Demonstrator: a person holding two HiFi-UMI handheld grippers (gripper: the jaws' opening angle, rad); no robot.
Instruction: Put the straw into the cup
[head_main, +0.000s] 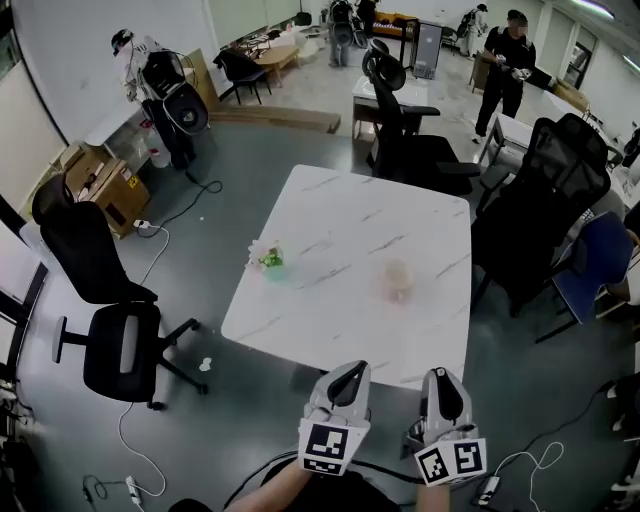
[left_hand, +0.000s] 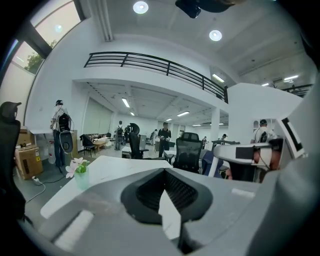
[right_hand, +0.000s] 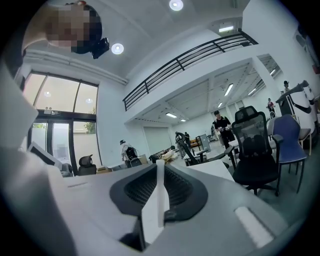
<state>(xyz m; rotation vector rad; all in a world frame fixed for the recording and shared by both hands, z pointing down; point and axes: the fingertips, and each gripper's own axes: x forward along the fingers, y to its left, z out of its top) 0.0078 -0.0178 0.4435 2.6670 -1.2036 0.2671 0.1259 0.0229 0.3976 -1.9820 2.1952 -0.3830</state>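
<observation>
A clear, pinkish cup (head_main: 398, 280) stands upright on the white marble table (head_main: 330, 210), right of its middle. Both grippers hover side by side just off the table's near edge, well short of the cup. My right gripper (head_main: 441, 378) (right_hand: 159, 167) is shut on a thin white straw (right_hand: 159, 197), which stands up between its jaws. My left gripper (head_main: 347, 375) (left_hand: 165, 174) is shut with nothing in it. The straw does not show in the head view, and neither gripper view shows the cup.
A small green vase of pale flowers (head_main: 268, 258) (left_hand: 80, 172) stands at the table's left side. Black office chairs (head_main: 110, 300) (head_main: 545, 210) ring the table, and cables lie on the grey floor. People stand far back in the room.
</observation>
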